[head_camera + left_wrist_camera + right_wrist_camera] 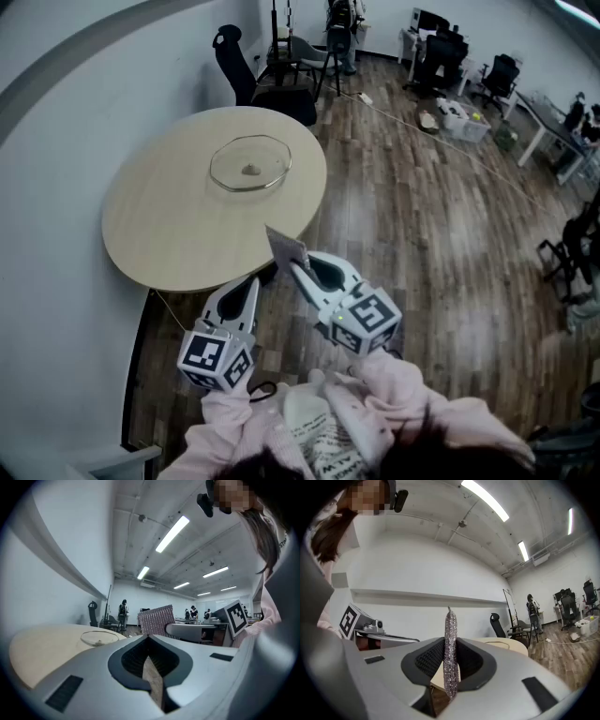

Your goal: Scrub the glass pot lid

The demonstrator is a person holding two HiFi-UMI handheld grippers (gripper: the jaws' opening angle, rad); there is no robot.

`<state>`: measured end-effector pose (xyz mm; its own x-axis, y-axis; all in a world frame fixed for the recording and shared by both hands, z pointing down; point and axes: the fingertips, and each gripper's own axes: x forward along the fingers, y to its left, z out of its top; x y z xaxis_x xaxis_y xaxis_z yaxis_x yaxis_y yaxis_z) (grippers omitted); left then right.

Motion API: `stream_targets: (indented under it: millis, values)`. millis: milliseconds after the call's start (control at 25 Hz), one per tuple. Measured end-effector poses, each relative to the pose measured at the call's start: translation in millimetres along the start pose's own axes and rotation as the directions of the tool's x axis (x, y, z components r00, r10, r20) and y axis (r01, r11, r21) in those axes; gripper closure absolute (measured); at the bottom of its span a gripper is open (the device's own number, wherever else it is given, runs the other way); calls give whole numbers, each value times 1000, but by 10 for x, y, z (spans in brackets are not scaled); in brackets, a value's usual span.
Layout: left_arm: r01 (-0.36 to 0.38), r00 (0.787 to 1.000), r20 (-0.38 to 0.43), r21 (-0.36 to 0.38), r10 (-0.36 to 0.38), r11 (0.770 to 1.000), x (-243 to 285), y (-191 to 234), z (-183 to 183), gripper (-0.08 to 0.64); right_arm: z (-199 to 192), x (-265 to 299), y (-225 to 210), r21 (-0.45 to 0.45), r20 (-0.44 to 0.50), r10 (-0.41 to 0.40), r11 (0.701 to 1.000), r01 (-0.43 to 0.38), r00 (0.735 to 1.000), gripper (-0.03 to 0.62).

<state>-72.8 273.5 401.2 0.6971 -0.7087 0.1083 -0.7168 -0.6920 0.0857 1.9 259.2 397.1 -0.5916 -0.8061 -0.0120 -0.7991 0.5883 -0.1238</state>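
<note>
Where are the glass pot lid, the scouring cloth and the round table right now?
glass pot lid (249,166): head view, centre of the glass, by its knob.
scouring cloth (450,639): right gripper view, its edge-on middle.
round table (164,220): head view, bare top on the person's side of the lid.

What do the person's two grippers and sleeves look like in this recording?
Both the left gripper and right gripper have pale grey, tapering plastic fingers with dark ribbed pads inside. Each carries a white cube printed with black square markers. The person wears pale pink sleeves.
</note>
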Motion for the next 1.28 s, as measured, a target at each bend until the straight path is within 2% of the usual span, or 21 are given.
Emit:
stream_targets:
  millis: [360, 800, 1280]
  values:
    - [4, 1000, -12, 1, -4, 1000, 28, 61, -81, 563, -63, 46, -23, -15, -12, -3, 1000, 3, 1000, 520]
    - [-7, 999, -37, -15, 6, 1000, 194, 117, -148, 563, -125, 142, -182, 15, -25, 6, 1000, -5, 1000, 520]
    - [-65, 997, -45, -55, 62, 996, 397, 168, -199, 563, -157, 254, -438, 26, -42, 42, 999, -41, 998, 520]
